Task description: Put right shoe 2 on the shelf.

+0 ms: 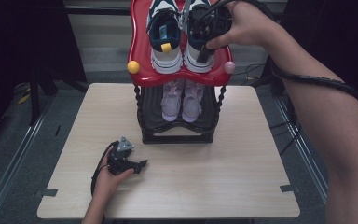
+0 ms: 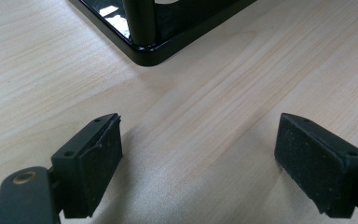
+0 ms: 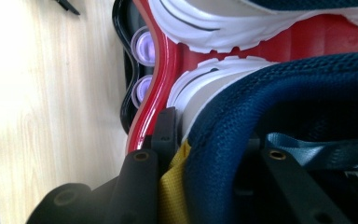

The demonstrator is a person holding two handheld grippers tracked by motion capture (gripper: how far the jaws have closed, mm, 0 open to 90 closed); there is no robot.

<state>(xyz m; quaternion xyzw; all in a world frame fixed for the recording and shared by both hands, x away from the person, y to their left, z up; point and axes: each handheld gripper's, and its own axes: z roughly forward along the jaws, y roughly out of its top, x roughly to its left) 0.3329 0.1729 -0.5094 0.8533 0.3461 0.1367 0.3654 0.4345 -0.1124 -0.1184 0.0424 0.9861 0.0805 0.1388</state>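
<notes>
Up at the red shelf point(image 1: 140, 46) with the right gripper point(image 1: 205, 49) - fingers point(image 3: 165, 130) astride the heel collar of the sneaker point(image 1: 196, 63), one flat against the white heel outside, the other down inside the shoe. Clamped on that collar, by the look of it, with a yellow tab point(image 3: 172, 186) squeezed in beside. Points toe-away, heel-near along the shelf, so meets the fingers heel first, right at the front edge. Means any pull or push probably has to run straight along that axis, clear of the twin point(image 1: 165, 42) just beside it. Shows navy mesh at the collar, a white chunky sole, a teal strap inside. Sits directly above a lilac pair point(image 1: 182, 102) on the lower tier of the rack.

Down on the worktop point(image 1: 214, 186), meanwhile, rests the left gripper point(image 1: 142, 164) - fingers wide apart, nothing between them but bare wood, well short of the rack's black base. Leaves the right hand as the nearer one by far.
</notes>
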